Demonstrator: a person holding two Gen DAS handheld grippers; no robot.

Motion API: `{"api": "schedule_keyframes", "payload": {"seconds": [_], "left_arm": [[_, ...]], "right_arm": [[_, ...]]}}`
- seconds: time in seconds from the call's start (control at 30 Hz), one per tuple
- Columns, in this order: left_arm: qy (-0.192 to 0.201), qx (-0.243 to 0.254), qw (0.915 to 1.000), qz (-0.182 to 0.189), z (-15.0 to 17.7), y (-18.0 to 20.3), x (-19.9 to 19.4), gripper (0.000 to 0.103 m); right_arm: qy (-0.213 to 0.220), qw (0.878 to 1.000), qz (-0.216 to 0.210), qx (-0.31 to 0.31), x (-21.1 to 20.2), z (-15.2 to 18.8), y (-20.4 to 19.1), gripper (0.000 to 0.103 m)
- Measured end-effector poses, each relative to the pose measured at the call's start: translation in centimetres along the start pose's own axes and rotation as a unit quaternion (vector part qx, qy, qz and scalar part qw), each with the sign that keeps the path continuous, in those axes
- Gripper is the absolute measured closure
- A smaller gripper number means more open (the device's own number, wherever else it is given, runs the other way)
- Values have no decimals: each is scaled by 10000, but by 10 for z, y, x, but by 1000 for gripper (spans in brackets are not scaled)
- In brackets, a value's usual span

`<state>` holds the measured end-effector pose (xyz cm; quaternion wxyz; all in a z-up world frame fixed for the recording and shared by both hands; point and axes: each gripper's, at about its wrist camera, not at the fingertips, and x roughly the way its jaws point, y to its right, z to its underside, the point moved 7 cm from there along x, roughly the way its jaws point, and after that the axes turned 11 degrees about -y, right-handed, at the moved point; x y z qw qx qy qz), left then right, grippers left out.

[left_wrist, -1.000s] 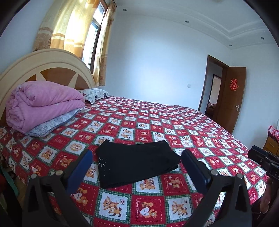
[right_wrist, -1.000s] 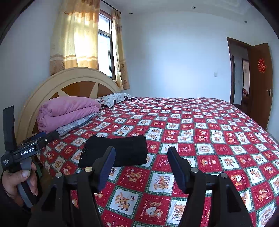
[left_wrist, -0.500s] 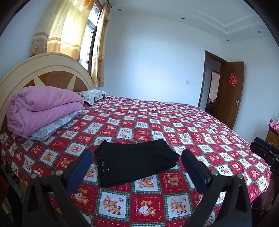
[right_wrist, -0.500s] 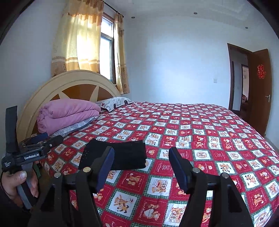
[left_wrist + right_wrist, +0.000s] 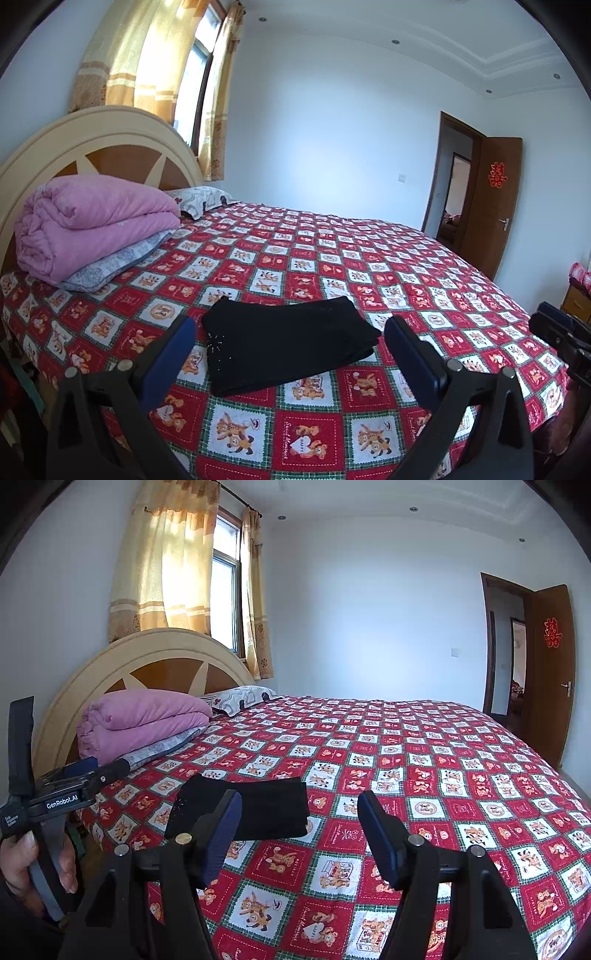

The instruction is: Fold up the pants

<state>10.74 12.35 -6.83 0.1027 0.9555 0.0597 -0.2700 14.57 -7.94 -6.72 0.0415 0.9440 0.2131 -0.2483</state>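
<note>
The black pants lie folded into a flat rectangle on the red patterned bedspread, near the bed's front edge. My left gripper is open and empty, held back from the bed with the pants seen between its fingers. My right gripper is open and empty, also back from the bed; in its view the pants lie just left of the gap. The left gripper's body shows in the right wrist view, held in a hand.
A folded pink quilt on a grey pillow sits by the headboard at the left. A patterned pillow lies behind it. A brown door stands open at the right. A small cabinet is at the far right.
Both grippers have drawn back and risen slightly from the bed. The folded pants have not moved.
</note>
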Motion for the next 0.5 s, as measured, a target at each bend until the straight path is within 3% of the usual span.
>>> {"api": "schedule_keyframes", "payload": {"seconds": [0.1,0.2,0.5], "left_arm": [[-39,-93,9998,-178,1,-5,3,0],[113,-9,9999,-61,3,-5,-1,0],[250,298,9990,-199,2,6,-3,0]], "right_arm": [[0,10000,-2,4,0,0,0,36],[-19,10000,-2,6,2,2,0,36],[-72,10000,6,-17,6,5,-1,36]]}}
